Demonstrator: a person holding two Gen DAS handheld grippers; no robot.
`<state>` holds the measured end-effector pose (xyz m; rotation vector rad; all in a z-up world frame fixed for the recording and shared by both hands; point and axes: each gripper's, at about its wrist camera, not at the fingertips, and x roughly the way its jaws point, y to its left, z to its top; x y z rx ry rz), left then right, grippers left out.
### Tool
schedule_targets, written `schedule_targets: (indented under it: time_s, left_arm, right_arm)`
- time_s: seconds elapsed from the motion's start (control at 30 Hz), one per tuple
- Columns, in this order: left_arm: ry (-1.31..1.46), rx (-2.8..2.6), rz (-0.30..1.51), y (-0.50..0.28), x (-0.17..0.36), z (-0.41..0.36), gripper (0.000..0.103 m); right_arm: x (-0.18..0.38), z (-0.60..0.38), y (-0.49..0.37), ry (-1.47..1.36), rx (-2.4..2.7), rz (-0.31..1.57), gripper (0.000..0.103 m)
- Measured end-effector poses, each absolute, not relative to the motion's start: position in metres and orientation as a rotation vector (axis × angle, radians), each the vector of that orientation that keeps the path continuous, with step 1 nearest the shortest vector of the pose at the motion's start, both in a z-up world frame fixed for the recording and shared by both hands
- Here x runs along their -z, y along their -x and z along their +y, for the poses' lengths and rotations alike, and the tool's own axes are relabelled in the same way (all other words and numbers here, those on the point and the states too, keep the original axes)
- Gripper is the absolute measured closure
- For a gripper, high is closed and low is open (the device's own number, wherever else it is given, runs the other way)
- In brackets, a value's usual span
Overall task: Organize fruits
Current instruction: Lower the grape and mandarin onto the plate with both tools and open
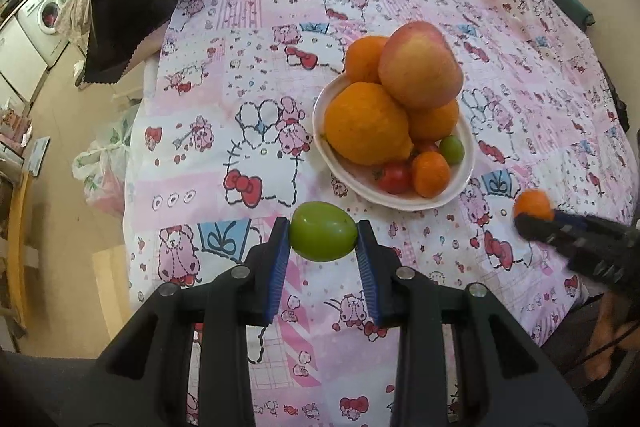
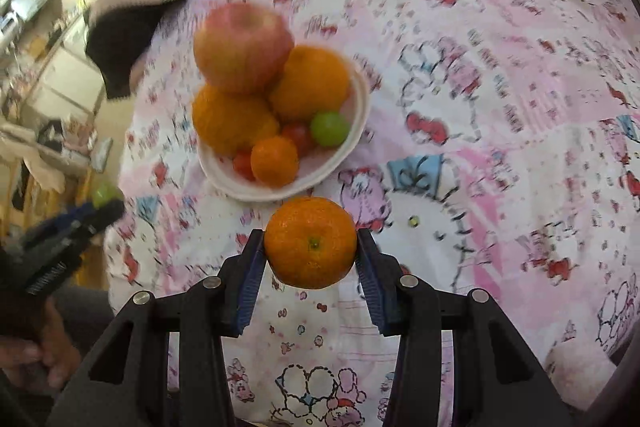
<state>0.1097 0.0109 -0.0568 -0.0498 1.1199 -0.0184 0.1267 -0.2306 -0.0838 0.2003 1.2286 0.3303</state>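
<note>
**Hidden, cropped and blurred parts of two wrist views**

In the left wrist view, the black right gripper (image 1: 534, 223) enters from the right edge, smeared by motion; its body is cut off there, and its near finger covers the lower part of the small round orange mandarin (image 1: 532, 203) it carries. In the shallow white ceramic bowl (image 1: 400, 199), the large pink-red apple (image 1: 420, 65) and big bumpy orange citrus (image 1: 366, 123) hide most of two oranges behind them, and a red fruit is barely visible.

The right wrist view is blurred throughout, so the pink cartoon-print bedsheet (image 2: 500, 67) reads only as streaks. The left gripper (image 2: 102, 209) is cropped at the left edge, its small green fruit (image 2: 105, 193) a soft blur. A hand (image 2: 44, 359) shows only partly.
</note>
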Motion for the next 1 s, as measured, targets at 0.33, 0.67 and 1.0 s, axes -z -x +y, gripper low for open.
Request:
schedule_targets:
  time_s: [0.33, 0.67, 1.0]
  left_arm:
    - [0.071, 0.041, 1.078, -0.121, 0.033, 0.01, 0.074]
    - [0.024, 0.14, 1.098, -0.15, 0.042, -0.027, 0.074]
    - [0.06, 0.176, 1.187, -0.18, 0.099, -0.052, 0.074]
  right_arm:
    - [0.041, -0.266, -0.155, -0.289, -0.336, 1.144, 0.056]
    - [0.067, -0.27, -0.19, -0.383, -0.345, 1.214, 0.056]
    - [0.117, -0.234, -0.221, -0.405, -0.398, 1.329, 0.056]
